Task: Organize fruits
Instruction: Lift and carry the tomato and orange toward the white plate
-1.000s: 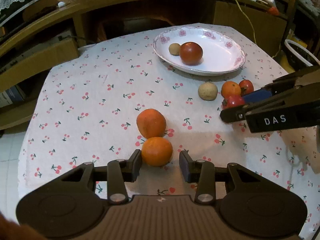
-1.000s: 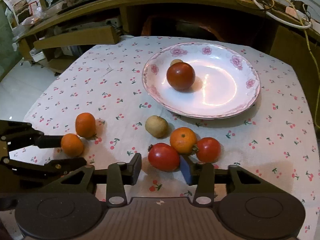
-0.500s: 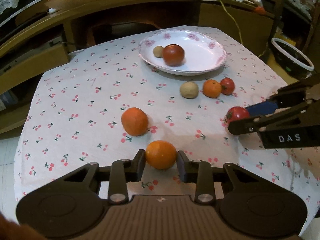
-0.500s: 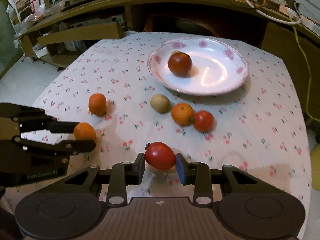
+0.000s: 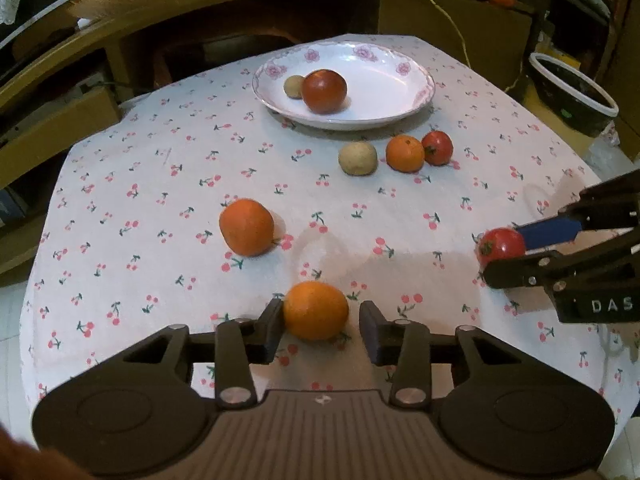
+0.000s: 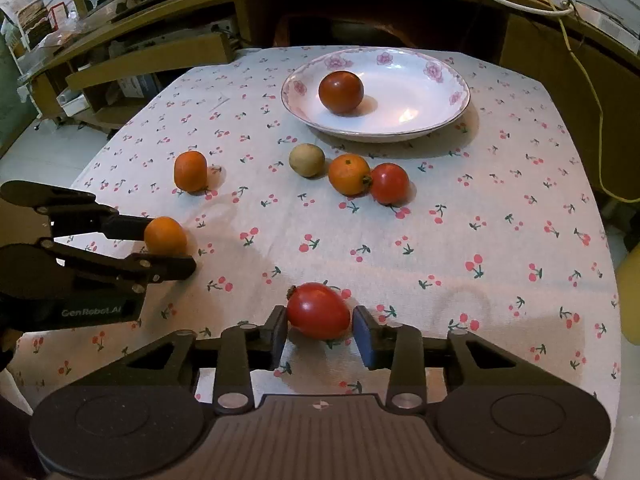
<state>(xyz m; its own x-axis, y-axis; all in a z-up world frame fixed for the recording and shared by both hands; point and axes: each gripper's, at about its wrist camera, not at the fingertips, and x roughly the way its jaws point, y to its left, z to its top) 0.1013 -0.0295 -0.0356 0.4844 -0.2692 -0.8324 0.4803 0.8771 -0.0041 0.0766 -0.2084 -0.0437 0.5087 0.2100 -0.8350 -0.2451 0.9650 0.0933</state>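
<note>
My left gripper (image 5: 321, 310) stands open around an orange (image 5: 316, 310) resting on the cherry-print cloth near the front edge; the left finger touches it and a small gap shows on the right. My right gripper (image 6: 320, 314) is open just wider than a red tomato (image 6: 318, 312) lying on the cloth. Each gripper also appears in the other view: left gripper (image 6: 166, 245), right gripper (image 5: 503, 254). A second orange (image 5: 246, 227), a brown fruit (image 5: 357, 158), a small orange (image 5: 405, 153) and a tomato (image 5: 438, 148) lie mid-table. The white plate (image 5: 416, 100) holds a dark tomato (image 5: 324, 91) and a small brown fruit (image 5: 294, 87).
A wooden shelf unit (image 6: 160, 52) with cables runs behind the table. A dark basin (image 5: 572, 92) stands on the floor at the right. The cloth drops away at the table's front and side edges.
Both grippers drew back toward the front edge, carrying the orange and the tomato. Their jaws have since widened slightly, and both fruits rest on the cloth.
</note>
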